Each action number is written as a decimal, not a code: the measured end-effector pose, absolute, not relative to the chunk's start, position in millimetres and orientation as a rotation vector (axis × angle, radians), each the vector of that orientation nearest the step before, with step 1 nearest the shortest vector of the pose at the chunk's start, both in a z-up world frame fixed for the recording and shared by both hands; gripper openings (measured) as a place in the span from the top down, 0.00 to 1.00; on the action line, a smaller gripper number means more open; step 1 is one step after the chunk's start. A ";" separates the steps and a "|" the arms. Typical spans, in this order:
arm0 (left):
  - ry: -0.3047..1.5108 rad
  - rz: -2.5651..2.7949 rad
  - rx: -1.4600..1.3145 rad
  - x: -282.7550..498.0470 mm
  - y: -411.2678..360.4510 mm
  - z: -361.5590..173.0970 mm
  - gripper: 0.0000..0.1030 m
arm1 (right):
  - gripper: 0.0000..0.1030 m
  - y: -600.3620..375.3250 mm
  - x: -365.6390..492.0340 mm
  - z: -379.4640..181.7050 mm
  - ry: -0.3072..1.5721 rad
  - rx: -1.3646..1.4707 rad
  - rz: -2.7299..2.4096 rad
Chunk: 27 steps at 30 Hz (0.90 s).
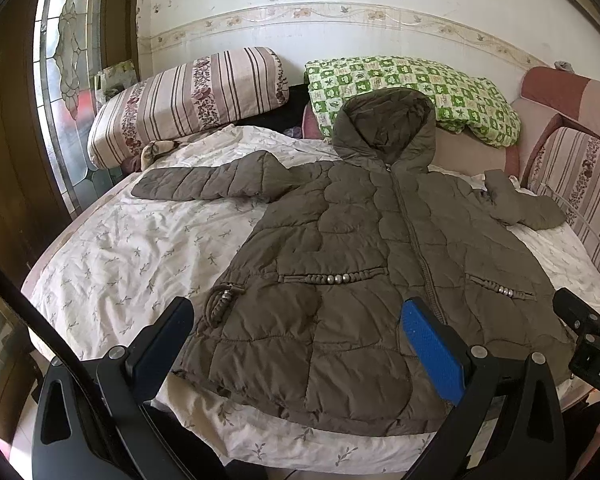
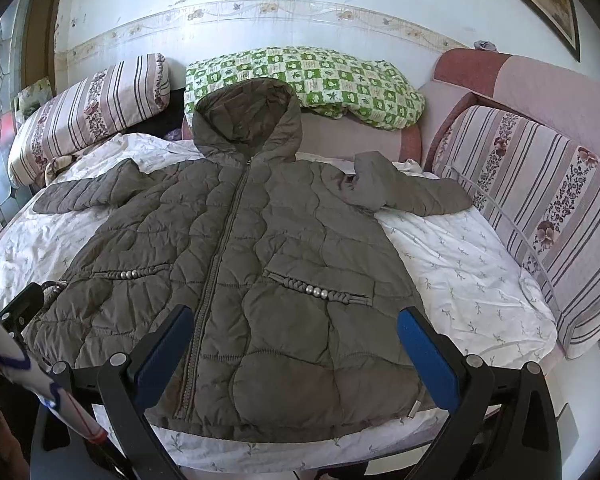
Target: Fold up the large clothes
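Across the floral bed sheet [image 2: 472, 276] a hooded olive quilted jacket [image 2: 236, 264] lies face up, zipped, its hem at the near edge of the bed and its hood [image 2: 246, 120] resting against the green checked quilt [image 2: 312, 80] at the far side. Spread flat this way, front upward and centred, the jacket looks arranged for folding rather than dropped: both sleeves are out to the sides, the left sleeve [image 1: 204, 186] lying nearly straight, the right sleeve [image 2: 412, 190] bent and bunched near the shoulder, so it will probably need straightening or can be folded in as it lies. Striped pillows [image 1: 188, 100] sit at the far left, and a striped cushion [image 2: 548, 216] lines the right side, leaving the middle of the mattress as the working surface. The left gripper [image 1: 300, 344] hangs over the hem on the jacket's left half, its fingers spread wide with nothing between them and no contact with the cloth that I can see. The right gripper [image 2: 296, 348] is likewise wide open and empty, poised above the hem near the right pocket trim [image 2: 320, 290]. Held side by side at the near edge, both seem placed for surveying the garment before a first grasp; folding appears not yet begun. A sensible first move would be taking a sleeve or side edge, and the puffy filling may spring back unless pressed down.
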<state>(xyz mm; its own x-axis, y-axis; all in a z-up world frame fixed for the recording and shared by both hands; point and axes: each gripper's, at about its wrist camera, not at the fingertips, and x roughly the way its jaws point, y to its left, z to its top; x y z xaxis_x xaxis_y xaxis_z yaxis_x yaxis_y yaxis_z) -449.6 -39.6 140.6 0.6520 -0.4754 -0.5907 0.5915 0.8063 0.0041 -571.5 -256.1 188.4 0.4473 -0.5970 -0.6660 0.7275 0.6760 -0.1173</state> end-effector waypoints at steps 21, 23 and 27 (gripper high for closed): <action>0.588 -0.611 0.205 -454.6 -32.7 148.7 0.00 | 0.00 -246.7 -574.4 188.7 0.733 0.188 -0.827; 0.581 -0.610 0.206 -457.5 -30.9 151.0 0.00 | 0.00 -245.0 -575.5 190.1 0.731 0.187 -0.821; 0.571 -0.604 0.203 -460.9 -26.8 156.3 0.00 | 0.00 -243.6 -576.4 194.7 0.724 0.185 -0.811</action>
<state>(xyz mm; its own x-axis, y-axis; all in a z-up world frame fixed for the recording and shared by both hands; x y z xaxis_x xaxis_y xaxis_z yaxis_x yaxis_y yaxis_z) -460.9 -26.8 156.3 0.6748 -0.4789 -0.5614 0.5877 0.8089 0.0164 -576.4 -243.6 194.7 0.4665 -0.5961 -0.6535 0.7171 0.6874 -0.1151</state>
